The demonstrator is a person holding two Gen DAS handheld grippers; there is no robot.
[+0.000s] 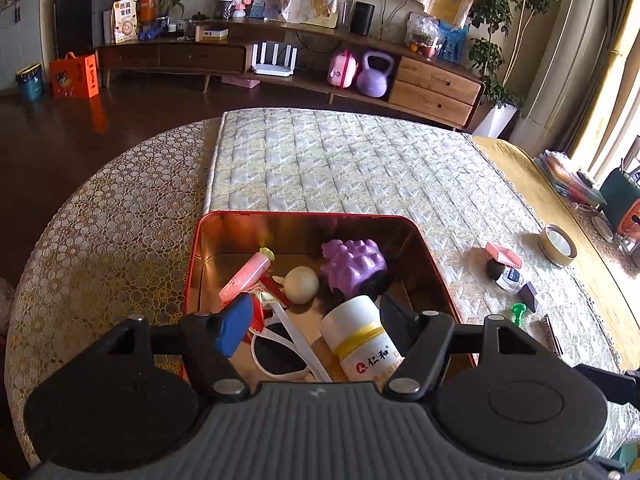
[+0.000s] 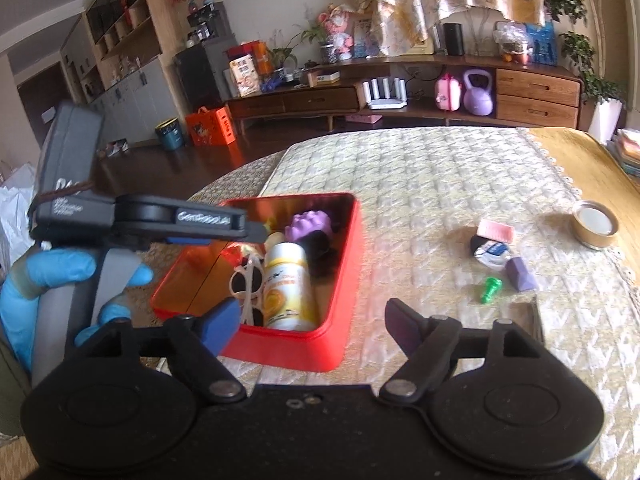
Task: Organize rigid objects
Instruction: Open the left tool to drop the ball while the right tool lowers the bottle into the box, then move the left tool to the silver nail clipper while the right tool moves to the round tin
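Observation:
A red tin box [image 1: 304, 216] [image 2: 340, 264] sits on the quilted table mat. It holds a white bottle with a yellow band [image 1: 356, 336] [image 2: 286, 288], white sunglasses [image 1: 280, 344] [image 2: 246, 280], a purple bumpy toy [image 1: 352, 264] [image 2: 310, 224], a pink tube [image 1: 246, 274] and a pale round ball [image 1: 303, 284]. My left gripper [image 1: 316, 320] is open above the box, empty; it shows from the side in the right wrist view [image 2: 256, 230]. My right gripper [image 2: 312, 324] is open and empty over the box's near right corner.
On the mat right of the box lie a dark jar with a pink lid [image 1: 504, 268] [image 2: 492, 246], a purple block [image 2: 520, 274], a green peg [image 1: 519, 312] [image 2: 490, 290] and a tape roll [image 1: 557, 245] [image 2: 595, 229]. Items are stacked at the table's right edge [image 1: 576, 176].

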